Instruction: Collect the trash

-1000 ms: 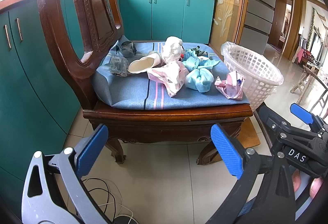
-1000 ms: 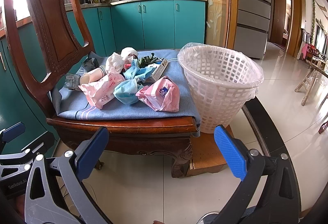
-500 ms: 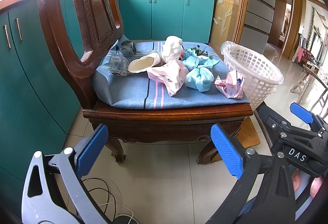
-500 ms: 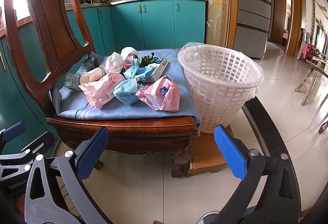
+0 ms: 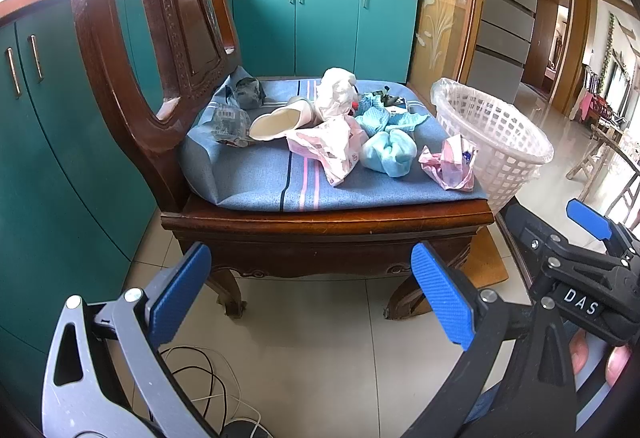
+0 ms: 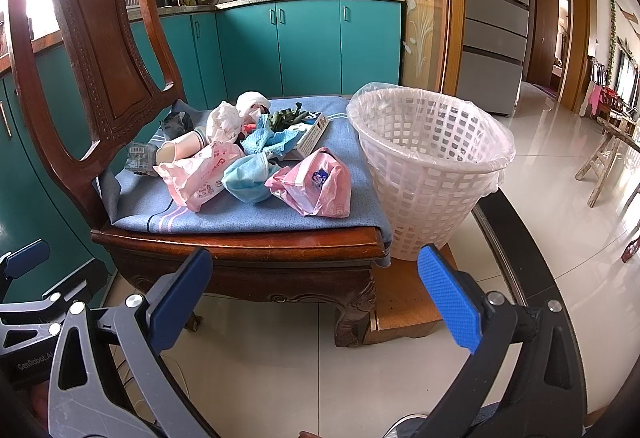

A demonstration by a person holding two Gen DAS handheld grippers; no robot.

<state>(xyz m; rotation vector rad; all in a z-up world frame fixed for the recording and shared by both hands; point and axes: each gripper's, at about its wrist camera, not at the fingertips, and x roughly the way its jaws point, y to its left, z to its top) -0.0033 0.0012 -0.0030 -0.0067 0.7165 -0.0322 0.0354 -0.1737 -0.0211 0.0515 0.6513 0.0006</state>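
Both the left claw (image 5: 310, 294) and the right claw (image 6: 316, 294) are held wide, empty. The light bin (image 6: 430, 173) could be knocked over — it maybe sits on a small block.

Left gripper (image 5: 310, 294) jaws spread wide, nothing between. Right gripper (image 6: 314, 296) likewise, level beside it.
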